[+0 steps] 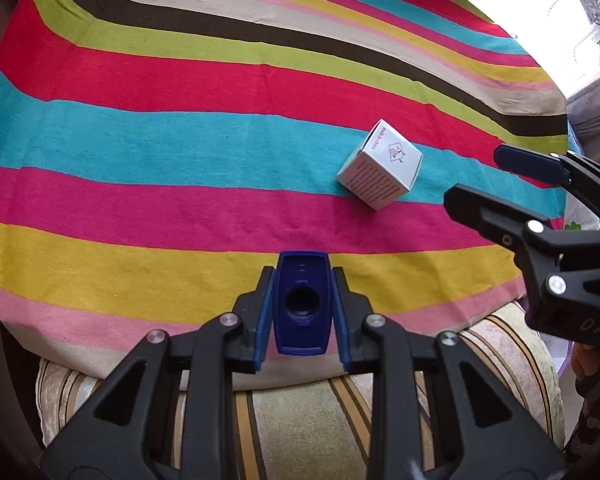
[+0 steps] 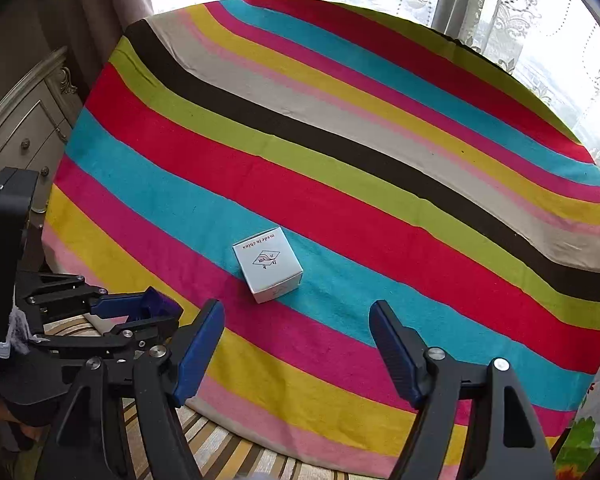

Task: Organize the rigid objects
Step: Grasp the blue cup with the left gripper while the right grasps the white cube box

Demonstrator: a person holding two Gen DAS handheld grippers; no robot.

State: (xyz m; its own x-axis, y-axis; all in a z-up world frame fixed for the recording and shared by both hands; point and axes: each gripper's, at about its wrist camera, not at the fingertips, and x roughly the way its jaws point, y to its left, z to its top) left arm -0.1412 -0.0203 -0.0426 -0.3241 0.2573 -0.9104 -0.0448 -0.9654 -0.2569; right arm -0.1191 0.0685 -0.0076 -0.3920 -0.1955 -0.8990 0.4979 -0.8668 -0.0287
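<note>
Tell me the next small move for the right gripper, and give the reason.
Probably ease the right gripper forward and down over the white box: its jaws stand open and empty just short of the box, while the left gripper is already shut on a blue item.

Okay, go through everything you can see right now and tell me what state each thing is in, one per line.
Left hand-held gripper: shut on the blue plastic piece.
Blue plastic piece: clamped, off the cloth.
Right hand-held gripper: open, holding nothing.
Small white box: closed, resting on the striped cloth.
</note>
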